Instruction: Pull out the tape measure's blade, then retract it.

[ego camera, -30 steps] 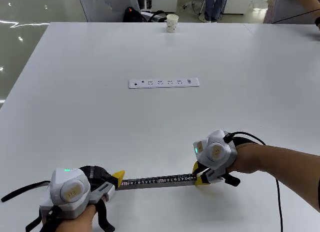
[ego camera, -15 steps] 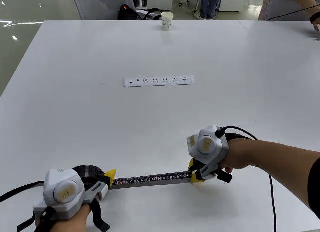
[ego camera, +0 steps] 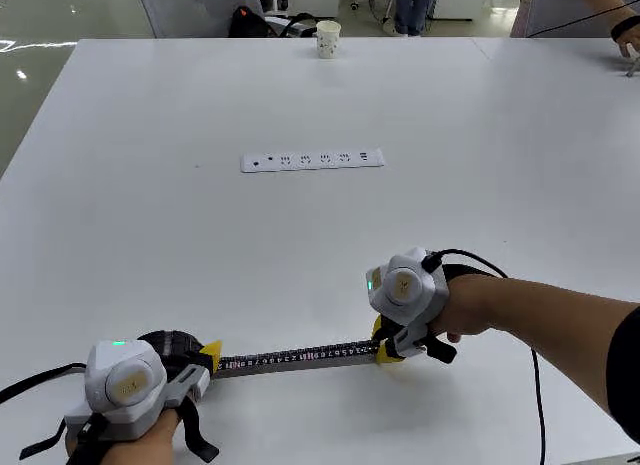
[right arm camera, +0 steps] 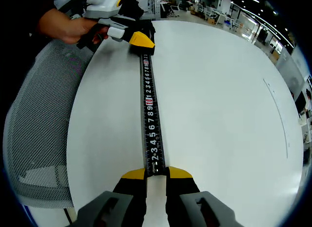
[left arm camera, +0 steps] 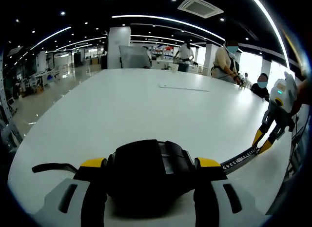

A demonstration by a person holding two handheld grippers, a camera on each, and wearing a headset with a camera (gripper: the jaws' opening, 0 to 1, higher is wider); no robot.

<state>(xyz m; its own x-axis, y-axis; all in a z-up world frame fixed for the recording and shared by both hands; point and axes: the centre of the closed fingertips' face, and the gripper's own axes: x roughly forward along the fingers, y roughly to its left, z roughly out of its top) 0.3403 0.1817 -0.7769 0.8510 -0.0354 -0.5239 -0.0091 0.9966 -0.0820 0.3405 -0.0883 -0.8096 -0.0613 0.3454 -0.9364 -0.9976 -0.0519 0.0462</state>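
- The left tongs [ego camera: 207, 358] are clenched on the black case [ego camera: 172, 347] of the tape measure, which sits between the yellow tips low at the near left of the table [ego camera: 450, 135].
- The right tongs [ego camera: 386, 352] are closed on the free end of the blade [ego camera: 295, 358], and the yellow tips touch the table surface.
- The blade is drawn out flat on the table between the two tongs, numbers up, running roughly parallel to the near edge.
- In the right gripper view the table's near edge curves just beside the blade, with a grey mesh surface [right arm camera: 39, 139] below it, so there is little room on that side.
- On the other side of the blade the white table lies bare as far as a white power strip [ego camera: 312, 160], well apart from both tongs.
- A paper cup [ego camera: 327, 38] stands near the far edge, farther off than the strip.
- The table's left edge slants away from the left tongs, with glossy floor [ego camera: 40, 45] beyond it.
- A black strap [left arm camera: 51, 167] trails from the case on the table, and a black cable [ego camera: 535, 385] hangs from the right tongs along the forearm.
- The left gripper view looks across the table to a bright open hall with ceiling light strips [left arm camera: 146, 17] and several people [left arm camera: 226, 61] standing by the far side.
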